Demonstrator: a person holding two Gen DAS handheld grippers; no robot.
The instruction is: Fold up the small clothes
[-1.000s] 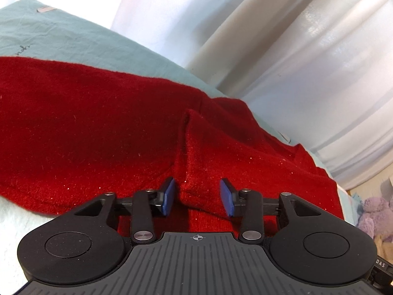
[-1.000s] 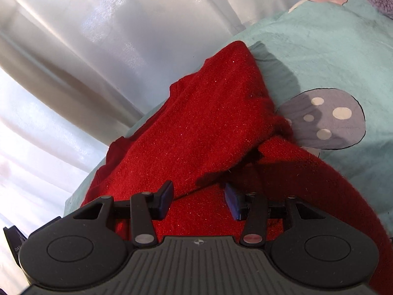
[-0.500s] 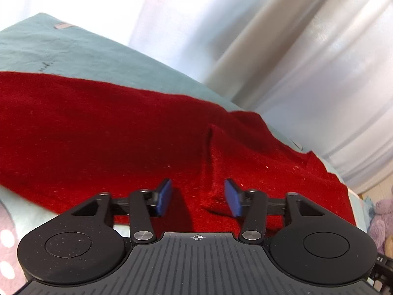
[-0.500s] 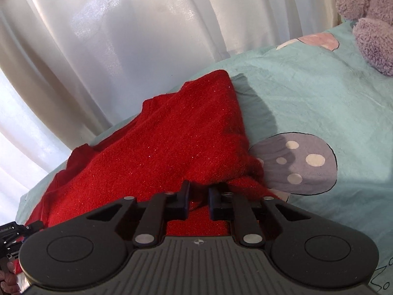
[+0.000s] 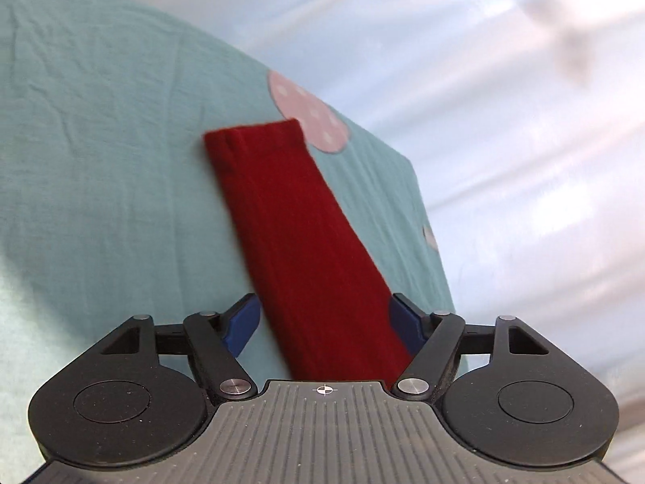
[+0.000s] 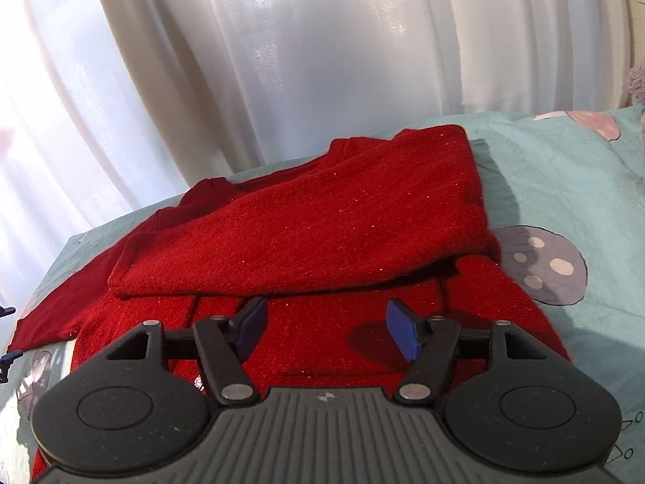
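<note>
Left wrist view: my left gripper (image 5: 324, 324) spread wide over a red sleeve (image 5: 294, 234) stretching ahead on the bed (image 5: 100, 141); my right gripper (image 6: 326, 328), just opened, empty above the red sweater (image 6: 306, 226).

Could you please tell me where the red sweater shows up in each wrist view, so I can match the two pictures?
Left wrist view: only a long sleeve of the red sweater, running from centre down between the open left claw.
Right wrist view: the red sweater fills the centre, one part folded over, above the open right claw.
Shared landmark: the teal bedsheet with mushroom prints.
</note>
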